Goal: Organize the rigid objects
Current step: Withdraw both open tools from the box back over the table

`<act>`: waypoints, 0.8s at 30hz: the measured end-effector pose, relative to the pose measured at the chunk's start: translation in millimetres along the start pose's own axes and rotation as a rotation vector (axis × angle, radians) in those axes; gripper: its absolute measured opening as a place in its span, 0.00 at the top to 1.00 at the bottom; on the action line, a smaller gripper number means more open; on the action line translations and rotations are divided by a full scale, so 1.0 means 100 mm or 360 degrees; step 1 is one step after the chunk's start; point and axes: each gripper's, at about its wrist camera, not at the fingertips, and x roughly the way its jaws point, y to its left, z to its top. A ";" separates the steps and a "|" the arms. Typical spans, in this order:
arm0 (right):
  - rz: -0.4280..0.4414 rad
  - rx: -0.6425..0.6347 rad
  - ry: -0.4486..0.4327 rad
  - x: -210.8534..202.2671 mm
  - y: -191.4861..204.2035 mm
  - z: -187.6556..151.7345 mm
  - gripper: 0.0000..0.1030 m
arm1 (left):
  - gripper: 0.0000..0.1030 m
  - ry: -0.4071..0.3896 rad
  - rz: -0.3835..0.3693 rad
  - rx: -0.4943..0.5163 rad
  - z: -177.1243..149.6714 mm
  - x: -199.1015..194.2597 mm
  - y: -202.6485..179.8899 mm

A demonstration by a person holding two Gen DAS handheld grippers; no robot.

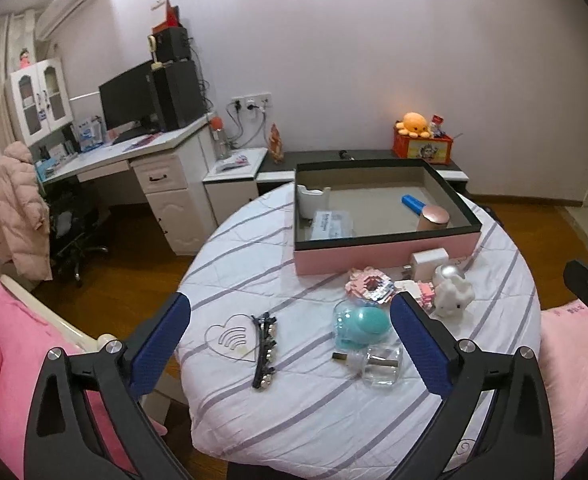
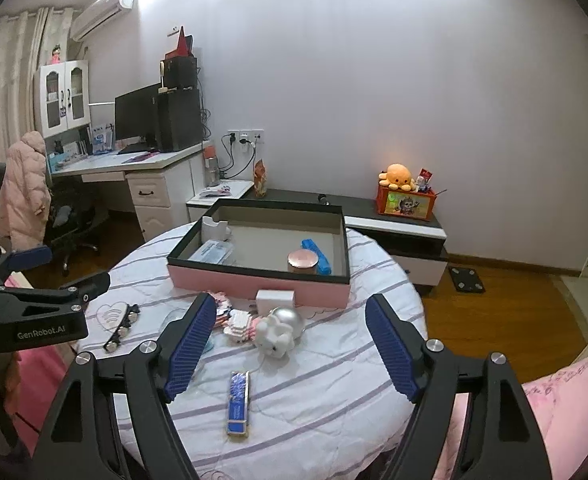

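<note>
Bedroom light is falling on the round striped-cloth worktop (image 1: 254, 280), where both claws, left claw (image 1: 290, 344) and right claw (image 2: 292, 350), are hovering released while the clear square glass bottle (image 1: 381, 364), probably heavy, slick and breakable, is lying near the pink open box (image 1: 381, 256), best gripped across flat sides.

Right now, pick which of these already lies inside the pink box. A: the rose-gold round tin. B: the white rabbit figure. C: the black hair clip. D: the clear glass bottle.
A: the rose-gold round tin sits inside the pink box beside a blue item, while the white rabbit figure, the black hair clip and the clear glass bottle lie out on the striped tablecloth.
</note>
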 end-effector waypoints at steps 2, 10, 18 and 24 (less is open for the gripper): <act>0.0007 0.0013 -0.0004 -0.01 0.00 -0.03 0.24 | 0.00 -0.0011 -0.0013 -0.0010 -0.01 -0.03 0.00; 0.0004 0.0019 -0.0005 -0.06 0.01 -0.08 0.23 | 0.00 -0.0020 -0.0047 0.0011 -0.01 -0.08 -0.03; -0.0003 0.0027 0.0012 -0.05 -0.02 -0.08 0.23 | 0.00 0.0043 -0.0024 -0.0016 -0.03 0.01 0.05; 0.0004 0.0005 0.0059 0.03 0.02 -0.09 0.23 | 0.00 0.0108 0.0021 -0.0029 -0.09 0.13 0.13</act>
